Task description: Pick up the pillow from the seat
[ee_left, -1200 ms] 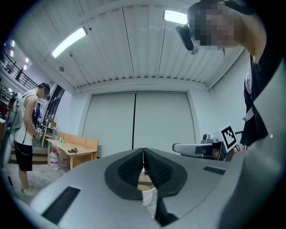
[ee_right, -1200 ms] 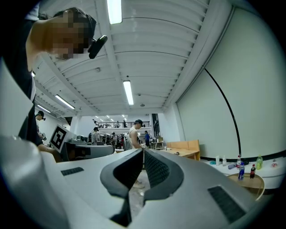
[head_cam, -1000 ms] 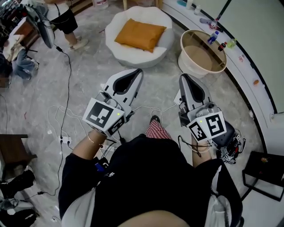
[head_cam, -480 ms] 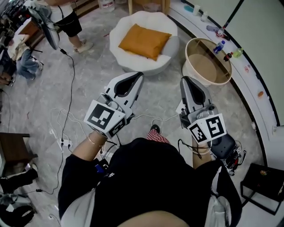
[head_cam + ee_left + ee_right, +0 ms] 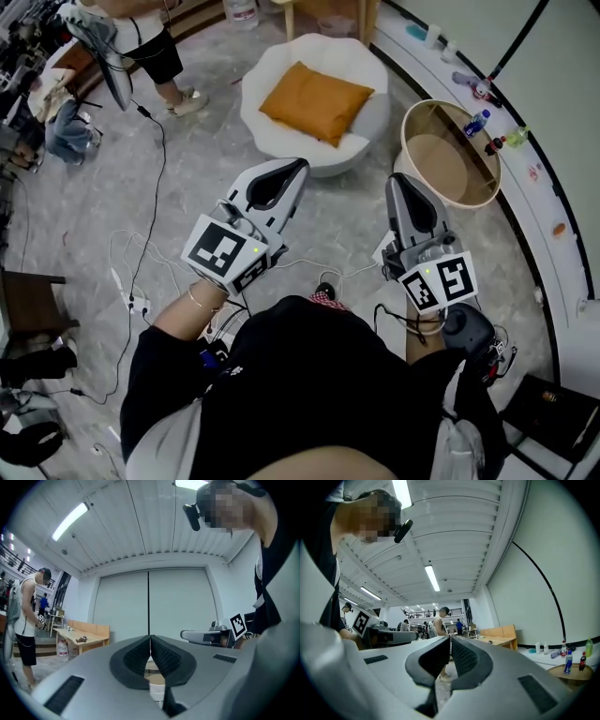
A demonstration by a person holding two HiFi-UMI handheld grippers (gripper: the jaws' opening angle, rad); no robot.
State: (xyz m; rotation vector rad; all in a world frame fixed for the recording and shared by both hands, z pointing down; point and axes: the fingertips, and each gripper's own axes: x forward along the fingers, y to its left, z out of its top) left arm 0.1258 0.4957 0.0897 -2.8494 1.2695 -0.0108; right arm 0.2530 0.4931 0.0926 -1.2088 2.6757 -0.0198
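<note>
An orange pillow (image 5: 317,100) lies on a round white seat (image 5: 281,141) at the top middle of the head view. My left gripper (image 5: 298,167) is held level short of the seat's front edge, its jaws shut with nothing between them. My right gripper (image 5: 398,181) hangs to the right, between the seat and a round tub, also shut and empty. In the left gripper view the left gripper (image 5: 150,638) has its tips meeting and the right gripper's body (image 5: 206,637) shows at the side. The right gripper (image 5: 450,637) has its tips together in its own view.
A round beige tub (image 5: 450,155) stands right of the seat. Bottles (image 5: 476,122) sit on the curved white ledge (image 5: 548,220). Cables (image 5: 141,272) trail over the marble floor at left. A person (image 5: 155,47) stands at the top left, and a wooden table (image 5: 82,641) lies beyond the seat.
Both grippers and I have moved toward the seat; the pillow, seat and tub now sit lower and nearer in the head view. Both pairs of jaws stayed shut.
</note>
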